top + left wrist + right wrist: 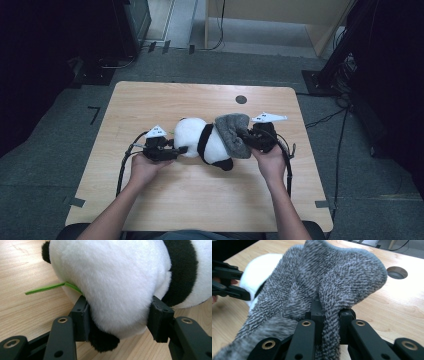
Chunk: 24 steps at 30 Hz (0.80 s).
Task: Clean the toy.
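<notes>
So the plush panda (pixel 200 140) is lying mid-table on the wooden table (pixel 150 100). The left gripper (pixel 175 150) is clamped on its white end, and the right gripper (pixel 246 136) is pinching the grey sock (pixel 232 132) draped over the panda's right end.

Hidden, cropped and blurred parts around the plush panda and grey cloth

In the high view the grey cloth (pixel 233 134) covers the right end of the plush panda (pixel 197 139) and hides the right gripper (pixel 248 139) tips; the person's forearms are cut off at the near edge. In the left gripper view the panda runs off the top and right edges, and a green strip (pixel 47 288) disappears beneath it. In the right gripper view the cloth's near-left part is blurred and cropped, hiding most of the panda.
</notes>
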Available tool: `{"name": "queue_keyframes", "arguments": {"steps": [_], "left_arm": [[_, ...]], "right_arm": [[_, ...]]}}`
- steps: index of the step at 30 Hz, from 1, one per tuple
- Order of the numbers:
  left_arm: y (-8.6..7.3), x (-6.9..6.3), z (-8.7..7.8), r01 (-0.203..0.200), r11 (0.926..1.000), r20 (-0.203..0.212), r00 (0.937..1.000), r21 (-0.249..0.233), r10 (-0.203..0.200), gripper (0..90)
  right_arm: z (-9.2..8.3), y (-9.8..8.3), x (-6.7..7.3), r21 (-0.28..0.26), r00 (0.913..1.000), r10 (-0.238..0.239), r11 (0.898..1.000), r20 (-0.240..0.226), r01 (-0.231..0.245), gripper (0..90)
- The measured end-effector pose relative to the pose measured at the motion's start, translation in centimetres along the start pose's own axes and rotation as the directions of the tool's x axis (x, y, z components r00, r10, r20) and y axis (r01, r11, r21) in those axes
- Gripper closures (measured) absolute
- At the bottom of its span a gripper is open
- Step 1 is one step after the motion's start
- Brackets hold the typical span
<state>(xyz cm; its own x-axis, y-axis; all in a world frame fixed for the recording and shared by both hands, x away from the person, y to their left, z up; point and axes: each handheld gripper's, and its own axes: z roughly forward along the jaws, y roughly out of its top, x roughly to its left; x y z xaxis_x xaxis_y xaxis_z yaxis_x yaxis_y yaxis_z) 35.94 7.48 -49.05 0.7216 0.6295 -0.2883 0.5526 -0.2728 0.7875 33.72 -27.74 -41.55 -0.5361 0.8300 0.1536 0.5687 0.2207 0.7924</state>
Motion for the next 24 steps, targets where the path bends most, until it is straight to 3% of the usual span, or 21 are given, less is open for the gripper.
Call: {"name": "queue_keyframes", "arguments": {"steps": [5, 10, 13, 21, 24], "left_arm": [[0.0, -0.1, 0.0, -0.010, 1.0000, -0.007, 0.9999, -0.001, 0.010, 44.2], [-0.1, -0.3, 0.1, -0.012, 0.9999, -0.011, 0.9999, -0.012, 0.012, 44.1], [-0.2, -0.3, 0.0, -0.015, 0.9998, -0.015, 0.9998, -0.010, 0.015, 44.1], [-0.4, -0.3, 0.0, -0.001, 0.9998, -0.009, 1.0000, -0.021, 0.001, 44.0], [-0.3, -0.3, 0.0, 0.002, 0.9998, -0.009, 1.0000, -0.019, -0.002, 44.0]], "right_arm": [[0.1, -1.0, -0.4, -0.050, 0.9994, 0.033, 0.998, -0.013, -0.034, 77.8], [0.2, -1.6, -0.7, -0.047, 0.9983, 0.055, 0.997, -0.016, -0.056, 76.5], [0.3, -1.8, -0.8, -0.043, 0.9975, 0.061, 0.997, -0.036, -0.063, 80.2], [0.3, -2.4, -0.5, -0.027, 0.9995, 0.026, 0.999, 0.016, -0.025, 80.8], [0.5, -3.0, -0.9, -0.019, 0.9981, 0.060, 0.998, 0.014, -0.060, 81.0]]}}
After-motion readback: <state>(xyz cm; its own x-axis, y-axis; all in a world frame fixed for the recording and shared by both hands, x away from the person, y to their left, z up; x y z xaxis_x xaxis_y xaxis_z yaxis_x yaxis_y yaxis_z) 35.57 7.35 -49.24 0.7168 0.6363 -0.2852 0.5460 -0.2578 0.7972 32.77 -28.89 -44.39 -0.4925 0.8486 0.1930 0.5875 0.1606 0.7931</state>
